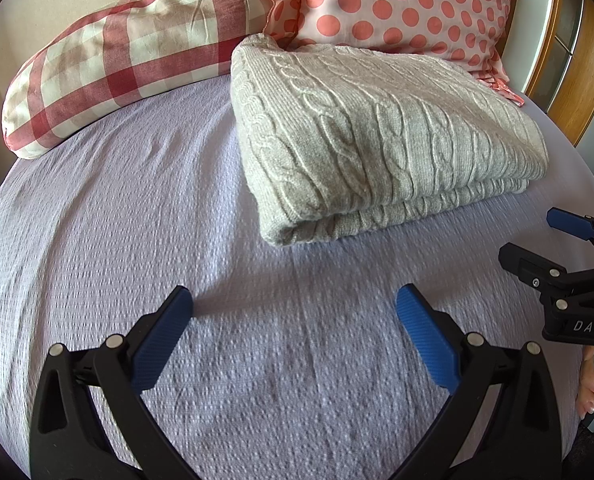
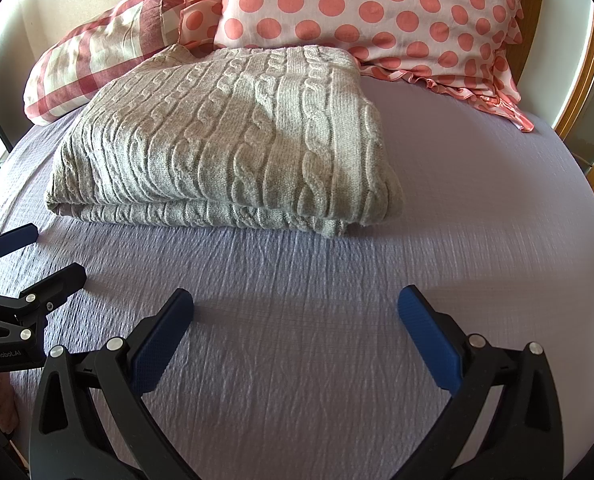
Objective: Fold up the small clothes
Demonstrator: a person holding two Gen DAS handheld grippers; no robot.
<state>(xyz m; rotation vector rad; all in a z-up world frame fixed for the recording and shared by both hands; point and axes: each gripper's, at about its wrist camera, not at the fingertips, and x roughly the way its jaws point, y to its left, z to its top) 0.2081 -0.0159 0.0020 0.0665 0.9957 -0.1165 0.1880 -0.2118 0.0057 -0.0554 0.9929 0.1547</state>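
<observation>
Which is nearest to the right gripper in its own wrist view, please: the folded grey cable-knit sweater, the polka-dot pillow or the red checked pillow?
From the right gripper:
1. Folded grey cable-knit sweater, ahead, slightly left.
2. Red checked pillow and pink polka-dot pillow, both behind the sweater: too close to call.

Lilac bedspread [image 1: 137,240], checked pillow [image 1: 117,52], dotted pillow [image 2: 377,8]

You have one light grey cable-knit sweater [image 1: 377,136] [image 2: 225,140], folded into a thick rectangular stack of layers. It lies flat on the lavender bedspread [image 1: 137,240] [image 2: 477,208], its far edge touching the polka-dot pillow [image 1: 409,4] [image 2: 377,8].
</observation>
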